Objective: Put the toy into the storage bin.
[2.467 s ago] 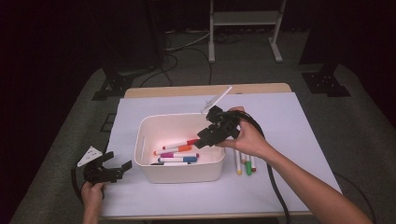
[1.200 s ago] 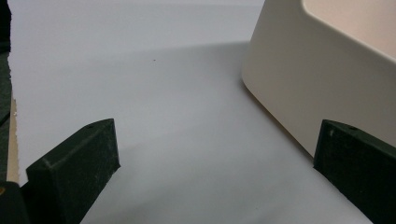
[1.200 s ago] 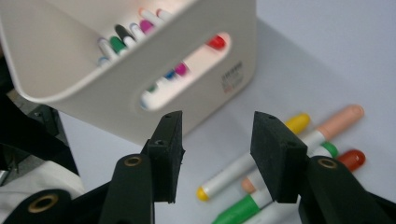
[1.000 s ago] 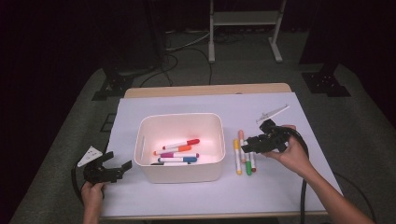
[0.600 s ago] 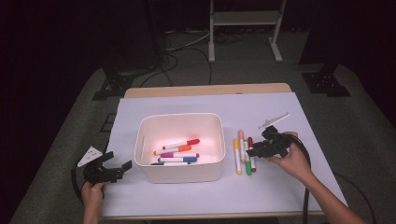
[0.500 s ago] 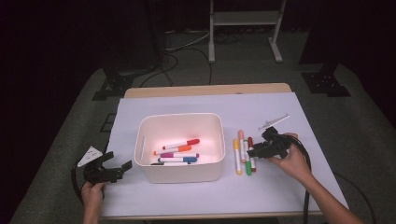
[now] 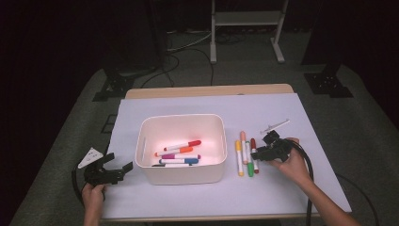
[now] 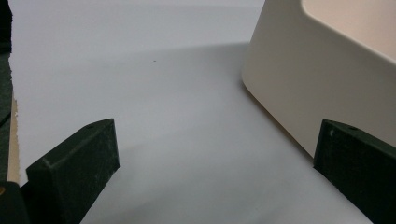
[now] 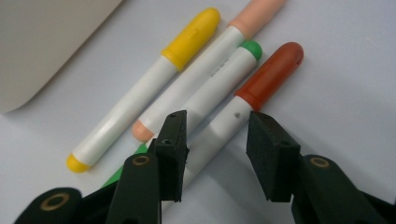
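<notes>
Red-capped marker [image 9: 243,105] lies between the jaws of the right gripper [image 9: 217,140].
The jaws have just been closing but do not press it; it lies on the white sheet [image 7: 282,188], beside a green marker [image 9: 219,86]. The left gripper [image 8: 215,163], jaws spread, rests beside the cream box [image 7: 181,172].

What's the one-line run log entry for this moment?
right gripper: jaws closing astride red marker, not yet gripping | left gripper: open, idle beside bin | table: four markers | bin: markers inside
</notes>
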A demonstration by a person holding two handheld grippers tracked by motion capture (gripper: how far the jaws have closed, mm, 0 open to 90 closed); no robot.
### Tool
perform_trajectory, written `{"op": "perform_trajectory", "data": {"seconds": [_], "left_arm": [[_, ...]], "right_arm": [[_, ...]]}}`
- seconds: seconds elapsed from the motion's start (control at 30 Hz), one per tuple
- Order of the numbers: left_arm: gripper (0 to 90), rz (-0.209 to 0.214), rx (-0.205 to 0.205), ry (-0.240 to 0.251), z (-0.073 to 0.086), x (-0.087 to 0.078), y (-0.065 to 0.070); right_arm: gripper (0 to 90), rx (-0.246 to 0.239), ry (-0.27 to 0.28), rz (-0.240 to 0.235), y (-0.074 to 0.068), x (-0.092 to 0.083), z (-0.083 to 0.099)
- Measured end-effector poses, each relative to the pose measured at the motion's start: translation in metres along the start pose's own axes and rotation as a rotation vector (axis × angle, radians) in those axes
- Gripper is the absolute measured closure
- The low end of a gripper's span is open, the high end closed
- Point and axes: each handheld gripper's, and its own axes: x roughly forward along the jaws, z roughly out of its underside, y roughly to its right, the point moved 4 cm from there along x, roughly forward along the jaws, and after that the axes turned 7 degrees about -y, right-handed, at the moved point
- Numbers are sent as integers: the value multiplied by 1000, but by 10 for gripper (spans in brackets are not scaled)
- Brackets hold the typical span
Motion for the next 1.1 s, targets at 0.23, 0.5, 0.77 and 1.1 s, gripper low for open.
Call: {"op": "perform_trajectory", "data": {"seconds": [0.23,0.5,0.77,1.1], "left_arm": [[0,0,-1,0,0,0,0],[0,-1,-1,-2,0,0,0],[0,0,-1,-2,0,0,0],[0,-2,-1,-5,0,1,0]], "right_arm": [[594,22,-8,73,9,-4,8],[658,75,-16,109,23,-10,25],[753,106,-7,115,30,-14,32],[760,113,24,22,24,-27,35]]}}
